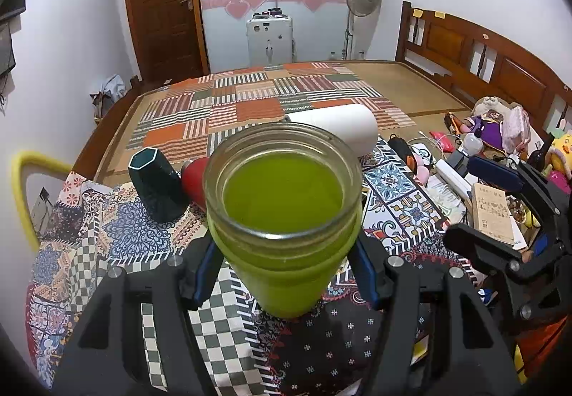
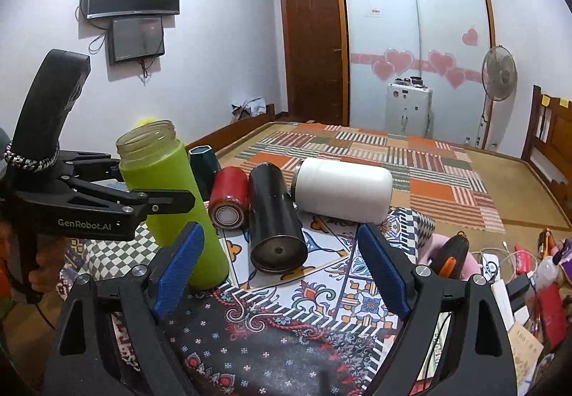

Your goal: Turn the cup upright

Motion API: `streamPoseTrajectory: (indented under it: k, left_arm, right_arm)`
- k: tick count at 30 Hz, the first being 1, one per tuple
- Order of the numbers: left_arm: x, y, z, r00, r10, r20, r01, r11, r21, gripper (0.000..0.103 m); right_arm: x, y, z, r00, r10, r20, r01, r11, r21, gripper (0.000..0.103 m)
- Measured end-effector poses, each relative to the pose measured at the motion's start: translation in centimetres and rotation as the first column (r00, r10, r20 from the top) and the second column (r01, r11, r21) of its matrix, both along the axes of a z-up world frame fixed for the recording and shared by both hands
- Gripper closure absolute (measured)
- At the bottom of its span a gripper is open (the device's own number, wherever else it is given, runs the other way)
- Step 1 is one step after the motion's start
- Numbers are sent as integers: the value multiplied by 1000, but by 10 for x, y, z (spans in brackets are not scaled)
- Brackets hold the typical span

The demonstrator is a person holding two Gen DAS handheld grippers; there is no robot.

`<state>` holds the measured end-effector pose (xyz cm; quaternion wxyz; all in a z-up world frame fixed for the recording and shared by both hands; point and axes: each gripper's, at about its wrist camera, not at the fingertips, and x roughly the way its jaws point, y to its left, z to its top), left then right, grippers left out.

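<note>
Here the green cup [image 1: 286,217] stands mouth-up on the patterned cloth [image 1: 221,331], leaning slightly, with its open glass rim toward the left wrist camera. The left gripper [image 1: 286,274] is closed around the cup's middle, its blue pads [image 1: 203,267] pressed against both sides. From the right wrist view the same cup [image 2: 171,196] rises at the left, with the left gripper [image 2: 157,199] clamped across it.

The right gripper [image 2: 282,274] is wide open and holds nothing; its blue pads [image 2: 178,267] stand well apart, the left one just in front of the cup's base.

Just right of the cup lie three bottles on their sides: a red one [image 2: 228,199] nearest it, a black one [image 2: 275,221] next, and a white one [image 2: 343,188] farthest. A dark teal cup [image 2: 203,163] stands upright just behind the green cup. Beyond the white bottle stretches a bed with a striped patchwork mat [image 2: 393,160].
</note>
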<state>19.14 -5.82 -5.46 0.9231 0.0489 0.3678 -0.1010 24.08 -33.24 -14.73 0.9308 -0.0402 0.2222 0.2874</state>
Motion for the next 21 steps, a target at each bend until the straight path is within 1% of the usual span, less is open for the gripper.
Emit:
streamPoseTrajectory:
  k: [5,9,13,14,18,21]
  left_arm:
    - [9,9,-2,1000,14,-8,-14,999,-41,40]
    - [5,9,-3,1000,2,13,-1,1000,-27,40]
    - [-9,13,3,997,0,73,3,999,-41,38]
    - [-13,15,6,996,3,86,2,999,-49,36]
    - [-34,32,23,990,41,136,-27,994,-103,34]
    - [-57,47,45,969,99,225,-72,989,-126,33]
  right_arm:
    - [-1,-1,1,1000,-2,5,2,1000,1,15]
    - [-4,-1,3,1000,-2,17,2,1000,-2,14]
    - [-8,1,9,999,-9,36,9,1000,-6,14]
    - [-9,1,12,999,-11,42,12,1000,-4,14]
    - [-19,0,27,997,-22,75,21,1000,16,13]
    - [-30,-1,40,994,-29,102,25,999,38,11]
